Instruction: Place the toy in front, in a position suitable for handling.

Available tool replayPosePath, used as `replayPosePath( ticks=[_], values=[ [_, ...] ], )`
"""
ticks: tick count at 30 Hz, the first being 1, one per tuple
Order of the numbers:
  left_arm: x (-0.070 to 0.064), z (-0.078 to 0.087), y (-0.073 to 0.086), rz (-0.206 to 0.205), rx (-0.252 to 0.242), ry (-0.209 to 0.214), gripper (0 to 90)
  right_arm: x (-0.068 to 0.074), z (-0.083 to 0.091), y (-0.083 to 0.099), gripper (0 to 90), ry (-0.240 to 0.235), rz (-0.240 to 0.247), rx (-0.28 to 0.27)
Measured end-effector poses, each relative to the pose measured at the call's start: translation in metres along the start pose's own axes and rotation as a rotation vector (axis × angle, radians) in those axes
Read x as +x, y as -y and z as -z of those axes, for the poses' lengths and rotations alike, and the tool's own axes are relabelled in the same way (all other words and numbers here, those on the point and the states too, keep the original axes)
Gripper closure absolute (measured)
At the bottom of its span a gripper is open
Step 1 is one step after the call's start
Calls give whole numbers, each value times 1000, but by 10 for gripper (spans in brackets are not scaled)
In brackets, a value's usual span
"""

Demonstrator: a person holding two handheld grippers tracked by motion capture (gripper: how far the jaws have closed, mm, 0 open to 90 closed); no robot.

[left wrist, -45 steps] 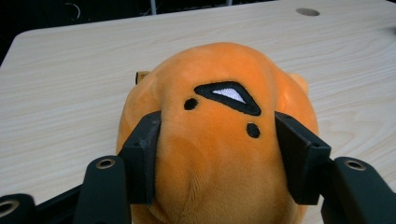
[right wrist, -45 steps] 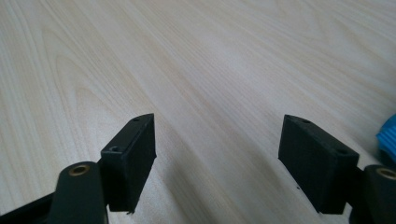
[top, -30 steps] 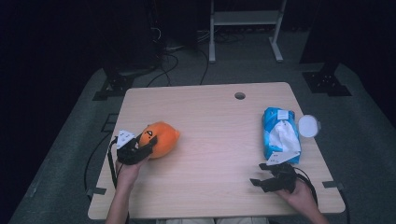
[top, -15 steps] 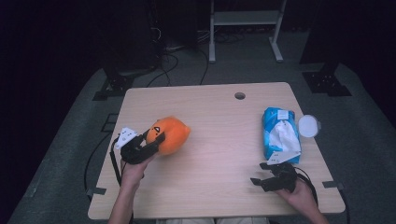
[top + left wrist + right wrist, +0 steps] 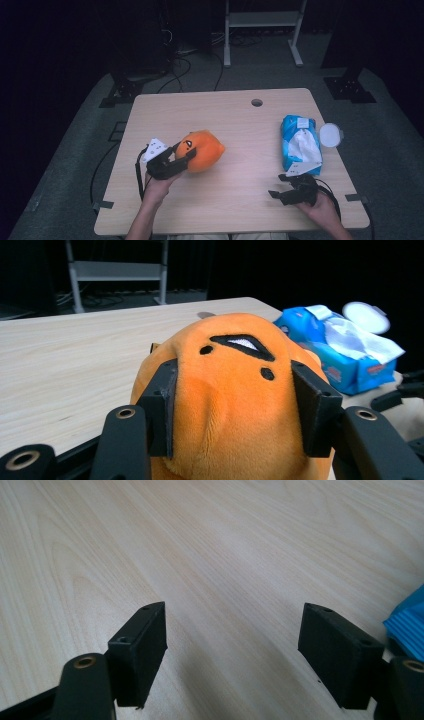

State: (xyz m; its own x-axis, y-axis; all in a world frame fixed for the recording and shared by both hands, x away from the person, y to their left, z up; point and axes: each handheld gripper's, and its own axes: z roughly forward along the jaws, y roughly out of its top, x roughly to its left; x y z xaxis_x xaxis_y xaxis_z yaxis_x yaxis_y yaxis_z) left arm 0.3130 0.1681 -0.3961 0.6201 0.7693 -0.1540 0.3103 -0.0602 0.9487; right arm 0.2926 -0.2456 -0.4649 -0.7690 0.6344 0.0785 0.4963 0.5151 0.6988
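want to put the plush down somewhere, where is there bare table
Bare wood runs across the middle of the table, between the orange plush toy held by the left gripper and the blue wet wipes pack. The far strip around the round grommet hole is free too. It is crowded at the right edge: wipes pack, white lid, right gripper.

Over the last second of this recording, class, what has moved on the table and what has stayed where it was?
The left gripper, shut on the orange plush toy, has carried it rightward, toward the table's middle, and it may be lifted slightly. The right gripper stayed open near the front edge, holding nothing. The blue wipes pack and the white lid beside it have not shifted.
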Motion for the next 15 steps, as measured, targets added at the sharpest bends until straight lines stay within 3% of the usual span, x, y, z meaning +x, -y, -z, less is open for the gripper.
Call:
replayPosePath(
  ticks=[4, 6, 15],
  values=[
    [-8, -3, 0, -14, 5, 23, 455, -1, 2, 0, 263, 3, -4, -6],
    [-14, -8, 2, -29, 20, 63, 456, -1, 3, 0, 263, 7, -2, -4],
    [-32, -20, 8, -47, 40, 115, 455, -2, 3, 1, 263, 12, -3, 2]
  ],
)
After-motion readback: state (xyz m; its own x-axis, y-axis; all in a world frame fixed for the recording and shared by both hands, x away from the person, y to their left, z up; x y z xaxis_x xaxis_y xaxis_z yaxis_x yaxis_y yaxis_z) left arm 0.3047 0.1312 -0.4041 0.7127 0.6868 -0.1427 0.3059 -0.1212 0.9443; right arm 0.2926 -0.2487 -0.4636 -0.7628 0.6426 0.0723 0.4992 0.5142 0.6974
